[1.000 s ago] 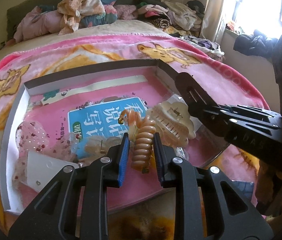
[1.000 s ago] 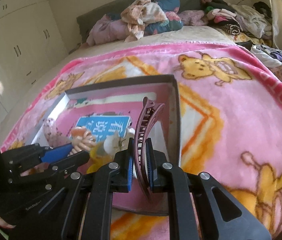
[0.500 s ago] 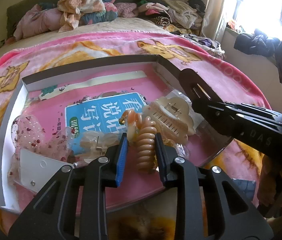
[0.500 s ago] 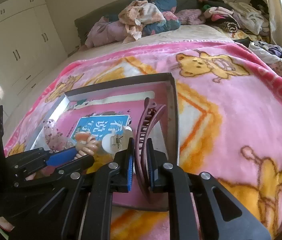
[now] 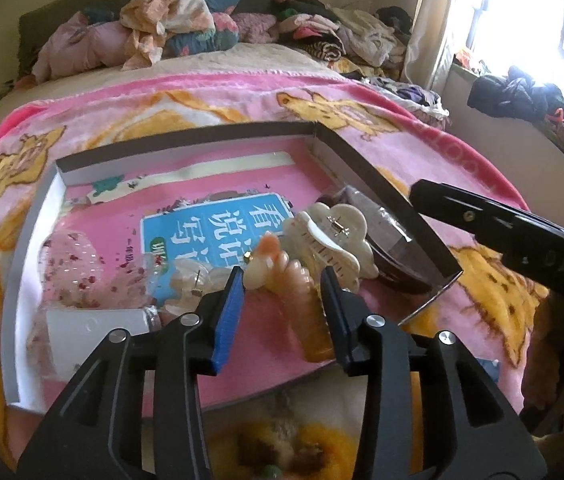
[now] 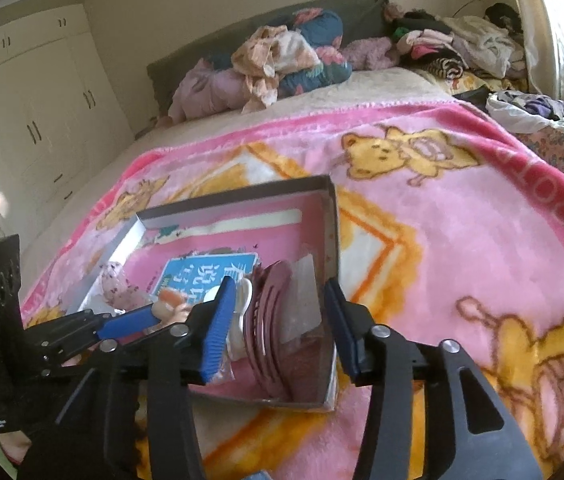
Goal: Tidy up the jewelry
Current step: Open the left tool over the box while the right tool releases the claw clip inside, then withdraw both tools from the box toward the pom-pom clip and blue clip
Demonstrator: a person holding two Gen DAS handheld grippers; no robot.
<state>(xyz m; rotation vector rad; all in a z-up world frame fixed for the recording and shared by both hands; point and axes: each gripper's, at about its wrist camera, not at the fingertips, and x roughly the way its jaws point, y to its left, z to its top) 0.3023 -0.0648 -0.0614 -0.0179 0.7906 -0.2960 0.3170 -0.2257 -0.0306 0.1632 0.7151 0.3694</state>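
The right gripper (image 6: 279, 322) gapes wide over the box's (image 6: 332, 216) near right corner, where the maroon clip (image 6: 265, 320) lies loose beside the right wall, on the blanket (image 6: 462, 240).

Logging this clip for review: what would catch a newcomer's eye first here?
The shallow grey box on the pink bear-print blanket stands out, with a blue-labelled booklet on its floor. The left gripper, jaws open, straddles an orange spiral hair tie beside a cream claw clip. The right gripper, jaws also open, sits over a mauve hair clip in the box's near right corner.
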